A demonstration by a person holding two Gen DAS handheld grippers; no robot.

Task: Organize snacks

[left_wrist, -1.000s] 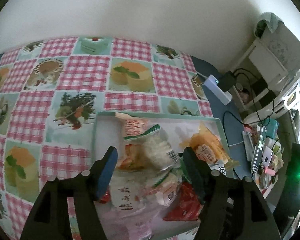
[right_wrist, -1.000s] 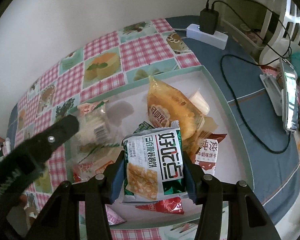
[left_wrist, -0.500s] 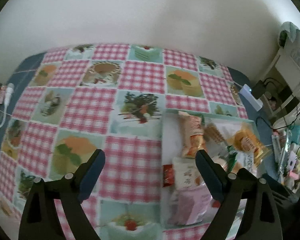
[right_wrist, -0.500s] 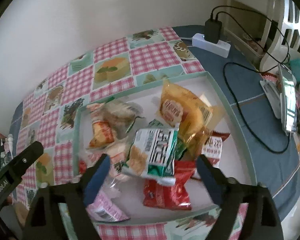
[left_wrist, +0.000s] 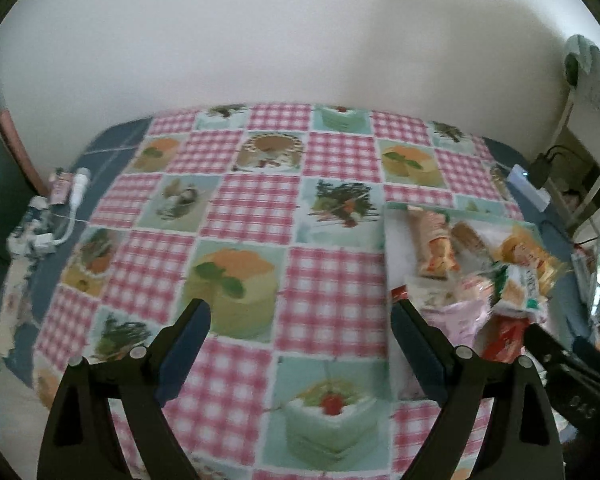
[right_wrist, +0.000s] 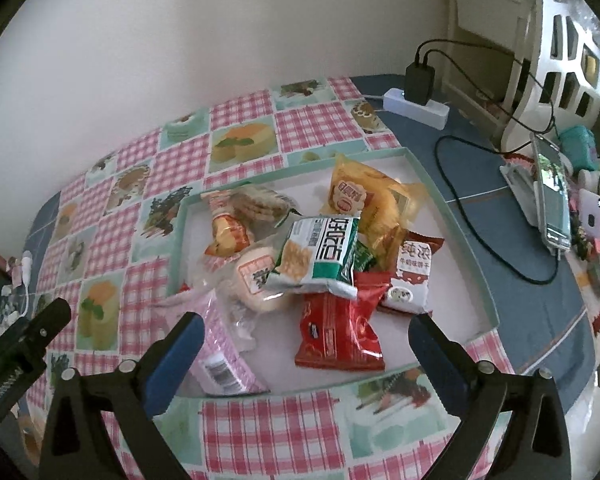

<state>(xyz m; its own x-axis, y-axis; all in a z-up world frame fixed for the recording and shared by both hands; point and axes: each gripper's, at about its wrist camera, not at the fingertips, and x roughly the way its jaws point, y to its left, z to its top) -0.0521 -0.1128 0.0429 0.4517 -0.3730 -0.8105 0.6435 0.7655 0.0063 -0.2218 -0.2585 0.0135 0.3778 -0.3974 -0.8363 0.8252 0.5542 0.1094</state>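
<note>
Two grippers up over table, both jaws spread wide, nothing between pads. Left gripper hanging over bare checked tablecloth, jaws just been opening, empty; tray of snacks off to its right, beyond the right finger. Right gripper above near edge of same tray, jaws just been opening to full width, no packet gripped.

Snacks piled loose in tray ahead of right gripper: green-and-white cracker packet straight ahead, resting on top of the heap, clear of both fingers; red packet just beyond the gap between fingers, lying flat; pink packet next to left finger, partly behind it; round clear-wrapped cake ahead-left; orange-red wrapped snack farther ahead-left; yellow bag at far side; brown-and-white packet ahead-right.

Outside tray, right of right gripper: white power strip with black charger plugged in, black cable looped on blue cloth, phone on stand. Tip of left gripper visible at lower-left edge of right wrist view; tip of right gripper at lower-right of left wrist view. Left wrist view motion-blurred
</note>
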